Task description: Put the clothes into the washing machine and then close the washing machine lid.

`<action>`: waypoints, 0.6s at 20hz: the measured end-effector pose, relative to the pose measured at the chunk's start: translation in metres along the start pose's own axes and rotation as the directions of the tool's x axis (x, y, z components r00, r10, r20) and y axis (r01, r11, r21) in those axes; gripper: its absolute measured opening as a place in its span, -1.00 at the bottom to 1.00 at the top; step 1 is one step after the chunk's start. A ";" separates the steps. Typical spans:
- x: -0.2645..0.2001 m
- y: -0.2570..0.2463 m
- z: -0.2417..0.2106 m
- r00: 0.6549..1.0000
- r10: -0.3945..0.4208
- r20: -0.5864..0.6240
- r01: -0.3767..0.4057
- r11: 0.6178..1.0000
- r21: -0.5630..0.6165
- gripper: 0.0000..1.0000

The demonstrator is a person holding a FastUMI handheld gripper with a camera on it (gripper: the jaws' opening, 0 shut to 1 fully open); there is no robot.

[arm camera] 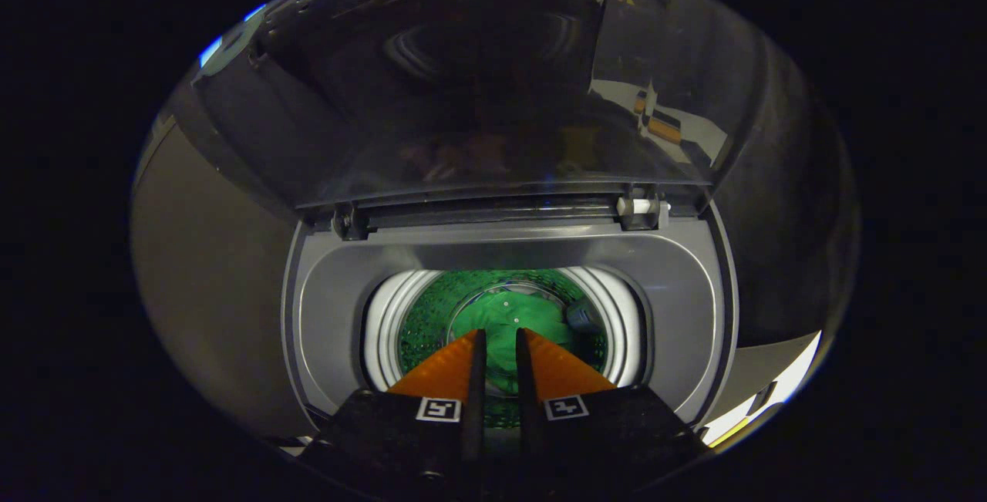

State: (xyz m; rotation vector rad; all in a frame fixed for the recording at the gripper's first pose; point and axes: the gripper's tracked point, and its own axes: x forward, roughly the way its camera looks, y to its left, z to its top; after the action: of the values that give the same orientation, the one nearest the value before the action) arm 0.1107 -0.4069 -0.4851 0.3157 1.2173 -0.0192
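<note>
The hand-held gripper (500, 341) hangs with its fingers a narrow gap apart, holding nothing, above the washing machine (698, 294), where crumpled green clothes (532, 321), partly hidden behind the fingers, lie in the drum below the raised lid (493, 85).

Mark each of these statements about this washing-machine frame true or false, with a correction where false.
1. The washing machine lid is closed. False: it stands raised behind the opening.
2. A green garment lies inside the drum. True.
3. The gripper is clamped on the garment. False: its fingers stand slightly apart with nothing pressed between them, above the drum opening.
4. The lid's hinge sits at the far edge of the opening, beyond the fingers. True.
5. The garment hangs over the grey rim of the machine. False: it lies down in the drum, beyond the fingertips.
</note>
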 end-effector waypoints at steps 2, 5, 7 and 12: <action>-0.009 0.024 -0.006 0.991 0.121 -0.056 -0.117 0.991 0.065 0.25; -0.007 0.014 -0.002 0.995 0.081 -0.049 -0.079 0.996 0.045 0.99; -0.016 -0.006 0.014 0.999 -0.007 0.040 0.005 0.998 0.057 0.99; -0.094 -0.022 0.091 0.933 -0.084 0.350 0.051 0.994 0.101 0.99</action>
State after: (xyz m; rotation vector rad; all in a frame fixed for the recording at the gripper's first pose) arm 0.1569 -0.4652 -0.3751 0.3331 0.8691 -0.1846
